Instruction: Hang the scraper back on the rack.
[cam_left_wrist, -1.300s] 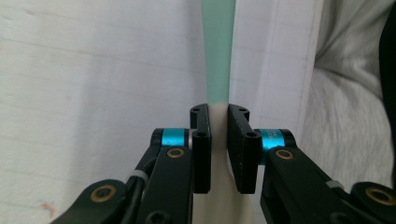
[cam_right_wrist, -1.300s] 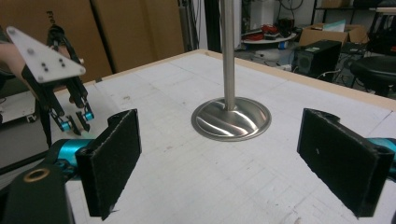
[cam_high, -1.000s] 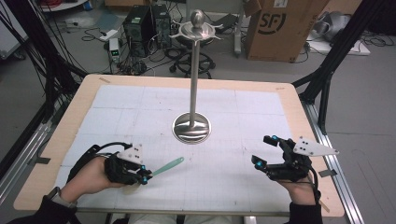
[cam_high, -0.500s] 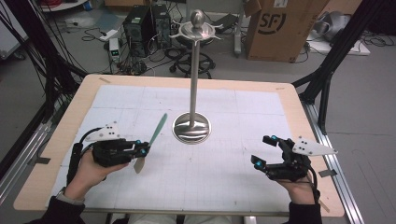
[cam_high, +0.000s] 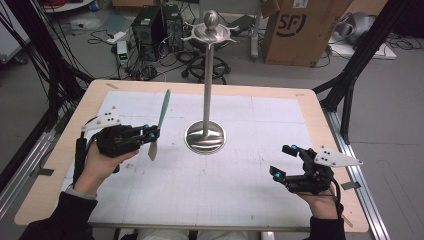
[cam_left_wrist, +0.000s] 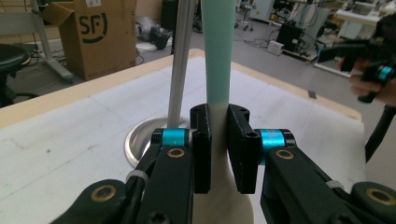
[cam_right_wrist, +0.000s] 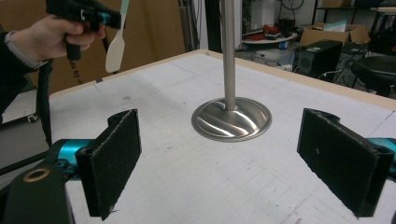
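Our left gripper (cam_high: 152, 134) clamps the spatula (cam_high: 159, 120) upright — green handle up — just left of the stand (cam_high: 205, 135), the nearer hand; our right gripper (cam_high: 284, 161) gapes empty, well apart.

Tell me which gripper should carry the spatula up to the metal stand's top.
Left, most likely. The left gripper is already shut on the spatula, holding it upright just beside the stand. The right gripper is open and holds nothing, low over the table on the stand's other side.
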